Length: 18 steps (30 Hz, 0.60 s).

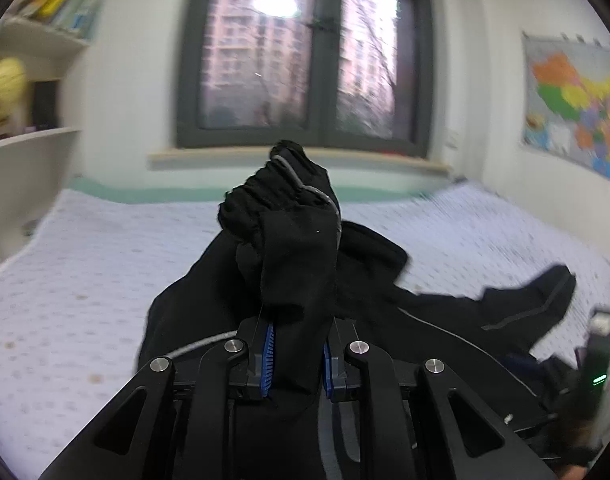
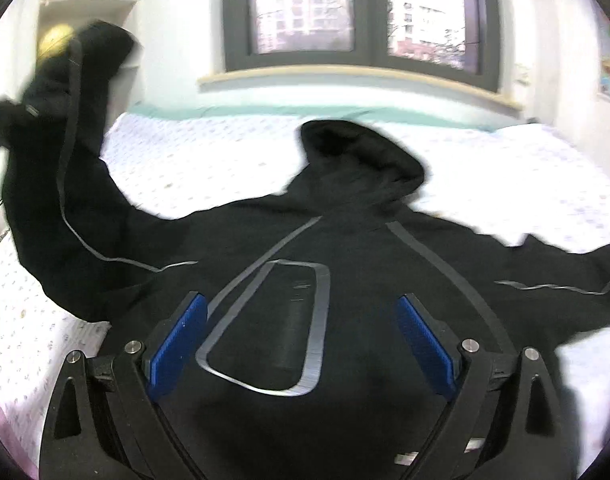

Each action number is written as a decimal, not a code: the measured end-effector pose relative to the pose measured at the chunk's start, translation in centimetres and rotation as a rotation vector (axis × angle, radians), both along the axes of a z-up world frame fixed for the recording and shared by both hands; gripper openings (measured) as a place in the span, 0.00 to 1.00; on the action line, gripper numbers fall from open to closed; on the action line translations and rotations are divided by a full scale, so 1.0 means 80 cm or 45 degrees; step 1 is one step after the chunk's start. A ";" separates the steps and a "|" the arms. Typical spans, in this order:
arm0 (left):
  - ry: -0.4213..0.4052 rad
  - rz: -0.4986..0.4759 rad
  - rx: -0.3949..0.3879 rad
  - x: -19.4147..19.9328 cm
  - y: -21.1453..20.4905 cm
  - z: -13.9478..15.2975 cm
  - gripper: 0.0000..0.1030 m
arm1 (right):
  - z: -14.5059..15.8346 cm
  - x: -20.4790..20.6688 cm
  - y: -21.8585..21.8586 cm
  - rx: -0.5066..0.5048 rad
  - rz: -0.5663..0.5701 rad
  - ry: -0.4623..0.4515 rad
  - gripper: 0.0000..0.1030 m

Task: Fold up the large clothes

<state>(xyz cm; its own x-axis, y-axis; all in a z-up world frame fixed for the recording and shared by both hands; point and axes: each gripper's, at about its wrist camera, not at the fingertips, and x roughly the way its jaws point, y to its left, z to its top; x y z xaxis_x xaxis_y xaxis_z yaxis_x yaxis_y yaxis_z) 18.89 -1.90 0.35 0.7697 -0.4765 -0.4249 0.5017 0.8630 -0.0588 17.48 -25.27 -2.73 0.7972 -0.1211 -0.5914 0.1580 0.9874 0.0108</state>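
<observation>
A black hooded jacket [image 2: 345,216] with grey reflective stripes lies spread on the bed, its hood [image 2: 361,152] toward the window. My left gripper [image 1: 297,344] is shut on one sleeve [image 1: 297,248], and the bunched cuff sticks up beyond the blue pads. In the right wrist view that sleeve [image 2: 65,140] hangs raised at the left, well above the bed. My right gripper [image 2: 301,308] is open over the jacket's chest with nothing between its fingers. The other sleeve [image 1: 545,292] lies flat at the right.
The bed [image 1: 85,264] has a pale dotted sheet and runs to the wall under a dark-framed window [image 1: 305,60]. White shelves [image 1: 33,140] with books stand at the left. A coloured map [image 1: 577,96] hangs on the right wall. A dark device with a green light [image 1: 597,376] sits at the right edge.
</observation>
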 end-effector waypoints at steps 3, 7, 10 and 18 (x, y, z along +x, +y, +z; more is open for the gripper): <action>0.128 -0.103 0.011 0.005 -0.078 -0.048 0.18 | 0.002 -0.028 -0.049 0.031 -0.055 0.026 0.94; 0.299 -0.167 0.129 0.020 -0.172 -0.130 0.18 | -0.015 -0.043 -0.100 0.050 -0.091 0.107 0.94; 0.534 -0.251 0.224 0.032 -0.216 -0.205 0.19 | -0.036 -0.046 -0.125 0.058 -0.109 0.180 0.94; 0.628 -0.459 -0.014 0.008 -0.175 -0.175 0.53 | -0.069 -0.025 -0.169 0.323 -0.009 0.322 0.94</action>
<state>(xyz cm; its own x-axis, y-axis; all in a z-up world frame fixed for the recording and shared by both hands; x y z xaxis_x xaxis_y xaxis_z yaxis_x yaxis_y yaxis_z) 19.57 -15.91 -13.68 0.2728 -0.6770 -0.6836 0.6734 0.6418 -0.3669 15.46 -38.77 -8.26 0.6216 0.0500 -0.7817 0.1937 0.9571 0.2153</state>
